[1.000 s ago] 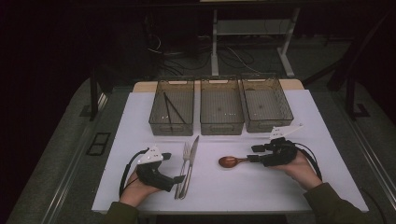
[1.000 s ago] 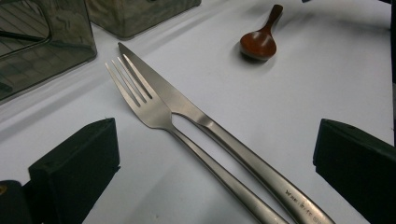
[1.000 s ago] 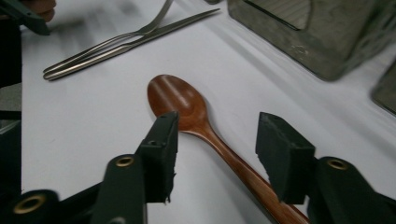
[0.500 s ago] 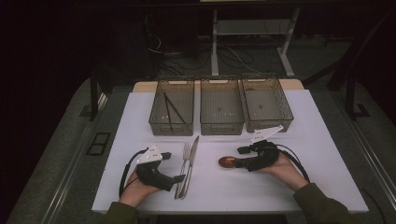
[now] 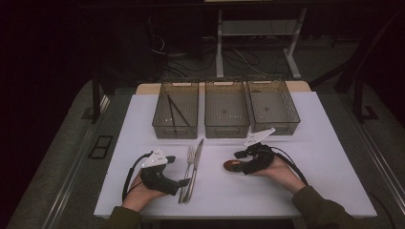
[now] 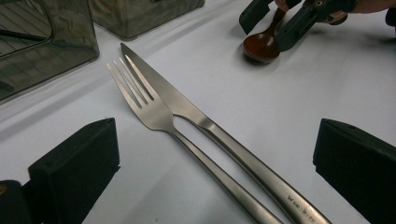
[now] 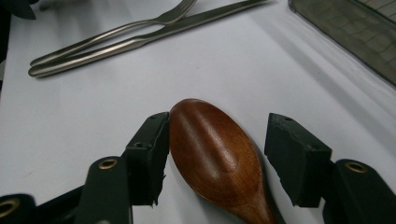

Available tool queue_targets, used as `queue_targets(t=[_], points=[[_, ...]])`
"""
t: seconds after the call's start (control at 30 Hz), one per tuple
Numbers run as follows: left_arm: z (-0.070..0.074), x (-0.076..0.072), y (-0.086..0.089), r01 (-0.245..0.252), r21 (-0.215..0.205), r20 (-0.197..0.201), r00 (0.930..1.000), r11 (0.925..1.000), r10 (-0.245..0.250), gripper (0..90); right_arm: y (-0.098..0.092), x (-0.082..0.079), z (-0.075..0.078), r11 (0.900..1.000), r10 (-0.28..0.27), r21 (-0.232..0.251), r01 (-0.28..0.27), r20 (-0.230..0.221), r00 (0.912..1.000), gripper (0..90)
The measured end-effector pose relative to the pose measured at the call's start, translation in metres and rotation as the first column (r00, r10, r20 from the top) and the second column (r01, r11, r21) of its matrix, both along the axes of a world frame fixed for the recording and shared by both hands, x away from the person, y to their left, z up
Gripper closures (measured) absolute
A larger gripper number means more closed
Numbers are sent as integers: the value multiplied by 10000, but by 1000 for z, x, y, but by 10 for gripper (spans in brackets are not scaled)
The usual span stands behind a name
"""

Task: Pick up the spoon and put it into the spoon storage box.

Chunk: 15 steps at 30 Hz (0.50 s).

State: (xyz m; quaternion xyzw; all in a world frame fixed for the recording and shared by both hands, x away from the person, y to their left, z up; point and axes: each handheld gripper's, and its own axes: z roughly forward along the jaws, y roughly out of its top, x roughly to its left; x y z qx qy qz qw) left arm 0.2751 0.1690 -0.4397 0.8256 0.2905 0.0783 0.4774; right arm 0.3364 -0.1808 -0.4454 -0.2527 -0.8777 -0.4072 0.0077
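A brown wooden spoon (image 5: pixel 232 165) lies on the white table, right of centre. Its bowl (image 7: pixel 215 158) sits between the jaws of my right gripper (image 5: pixel 242 161). The left pad touches the bowl's edge and the right pad stands clear of it. These jaws have just been closing and the gripper is open. A steel fork (image 5: pixel 190 157) and a steel knife (image 5: pixel 197 151) lie side by side left of centre. My left gripper (image 5: pixel 177 171) is open, and both handles (image 6: pixel 224 158) lie between its wide-set jaws.
Three clear plastic bins stand in a row at the back: left (image 5: pixel 174 130), middle (image 5: pixel 226 130) and right (image 5: pixel 274 128). Dark thin sticks (image 5: pixel 177 113) lean inside the left one. Bare white tabletop (image 5: pixel 325 157) stretches to the right of my right hand.
My right gripper has slid left along the spoon, and its jaws now flank the bowl. The left hand, the fork and the knife have stayed put.
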Motion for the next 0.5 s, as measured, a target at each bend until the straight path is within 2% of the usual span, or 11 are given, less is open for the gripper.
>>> queue_targets(t=[0.13,0.37,0.5], points=[[0,0,0,-10,9,-14,10000,10000,10,0,2,0,-3,9997,103,-225,-103,25,9999,409],[0,0,0,18,14,-38,10000,10000,-18,0,3,-2,-4,9991,244,-348,-244,9,9997,448],[0,0,0,49,33,-48,10000,10000,-49,0,3,-3,-5,9979,363,-541,-354,159,9992,481]])
